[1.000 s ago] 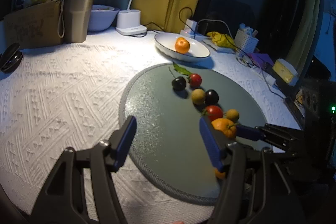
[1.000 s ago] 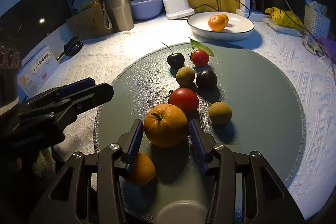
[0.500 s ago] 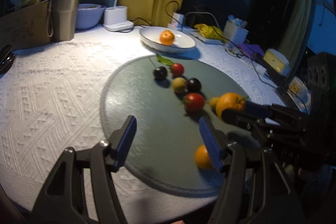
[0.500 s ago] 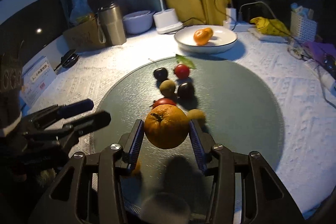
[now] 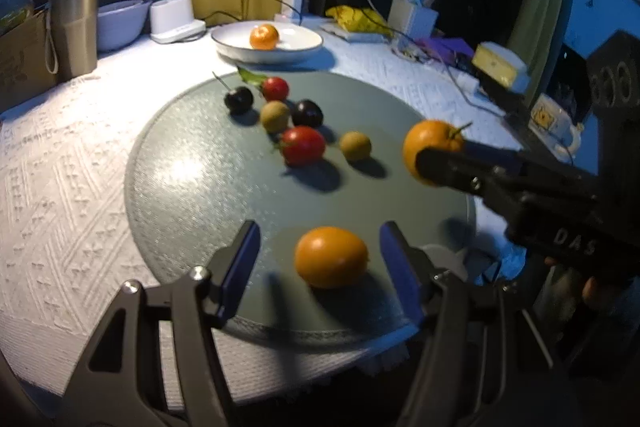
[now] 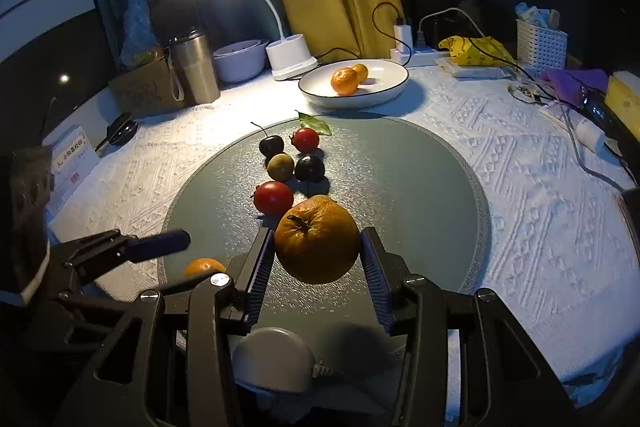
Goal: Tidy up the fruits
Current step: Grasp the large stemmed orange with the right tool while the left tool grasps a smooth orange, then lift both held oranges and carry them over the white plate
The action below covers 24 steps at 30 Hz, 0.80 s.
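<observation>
Since a second ago the right gripper (image 6: 318, 259) has lifted the big orange (image 6: 317, 241) off the round grey mat (image 6: 420, 187); it is now gripping that orange between both pads, clear above the mat's near part, where earlier the fruit was sitting on the mat. The left gripper (image 5: 320, 267) has swung in over the mat's near edge and is now straddling the small orange (image 5: 331, 257), pads standing apart from it on either side, not pinching; earlier that fruit was half hidden behind its right finger. The small orange is lying on the mat.

Count on the mat, beyond the two oranges: two red tomatoes, the larger (image 6: 273, 198) nearer, the smaller (image 6: 306, 140) farther beside a green leaf (image 6: 316, 123); two dark cherries (image 6: 271, 145) (image 6: 309, 168); two tan-green round fruits in the left wrist view (image 5: 275, 116) (image 5: 355, 146).

The white dish (image 6: 384, 89) is sitting at the far side of the white-clothed surface (image 6: 540, 207), holding two small oranges (image 6: 345, 81) (image 6: 360, 72) touching each other.
</observation>
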Motion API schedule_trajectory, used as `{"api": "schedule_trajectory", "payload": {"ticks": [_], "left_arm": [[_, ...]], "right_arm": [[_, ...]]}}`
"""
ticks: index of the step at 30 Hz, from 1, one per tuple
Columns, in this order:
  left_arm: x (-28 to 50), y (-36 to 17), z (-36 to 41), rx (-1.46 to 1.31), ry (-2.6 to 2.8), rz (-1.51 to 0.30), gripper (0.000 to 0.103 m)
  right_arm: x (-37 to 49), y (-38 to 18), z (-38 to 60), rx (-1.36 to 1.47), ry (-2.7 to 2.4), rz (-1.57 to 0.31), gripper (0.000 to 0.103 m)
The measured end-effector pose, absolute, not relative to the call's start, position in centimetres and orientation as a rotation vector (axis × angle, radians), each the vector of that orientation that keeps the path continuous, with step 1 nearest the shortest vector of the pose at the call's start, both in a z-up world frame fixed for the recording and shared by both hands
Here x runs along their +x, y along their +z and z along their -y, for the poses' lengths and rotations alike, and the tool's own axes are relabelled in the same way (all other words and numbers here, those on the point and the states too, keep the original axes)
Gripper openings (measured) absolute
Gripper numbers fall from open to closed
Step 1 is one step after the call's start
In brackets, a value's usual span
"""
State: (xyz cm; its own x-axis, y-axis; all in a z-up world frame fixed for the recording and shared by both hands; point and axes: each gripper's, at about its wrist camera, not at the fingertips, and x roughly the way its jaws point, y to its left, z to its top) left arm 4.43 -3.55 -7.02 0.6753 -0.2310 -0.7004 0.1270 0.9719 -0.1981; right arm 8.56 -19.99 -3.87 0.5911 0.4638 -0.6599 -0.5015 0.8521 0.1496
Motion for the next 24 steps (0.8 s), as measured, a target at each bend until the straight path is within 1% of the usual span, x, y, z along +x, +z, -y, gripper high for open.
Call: {"api": "schedule_trajectory", "payload": {"ticks": [7, 8, 9, 10, 11, 24], "left_arm": [[4.8, -7.9, 4.8, -0.078, -0.207, -0.843, 0.063], [4.8, -7.9, 4.9, -0.074, -0.213, -0.844, 0.058], [4.8, -7.9, 5.0, -0.068, -0.210, -0.844, 0.049], [4.9, -7.9, 5.0, -0.063, -0.207, -0.845, 0.047], [5.0, -7.9, 5.0, -0.064, -0.210, -0.845, 0.041], [5.9, -6.7, 4.2, -0.074, -0.205, -0.813, 0.041]], "right_arm": [[8.6, -3.8, 21.1, -0.030, 0.551, -0.744, 0.047], [8.6, -3.8, 21.2, -0.028, 0.550, -0.744, 0.047], [8.7, -3.8, 21.3, -0.026, 0.550, -0.744, 0.047], [8.7, -3.9, 21.3, -0.025, 0.550, -0.744, 0.047], [8.8, -3.9, 21.3, -0.025, 0.550, -0.747, 0.047], [10.0, -3.1, 20.7, -0.042, 0.557, -0.741, 0.047]]}}
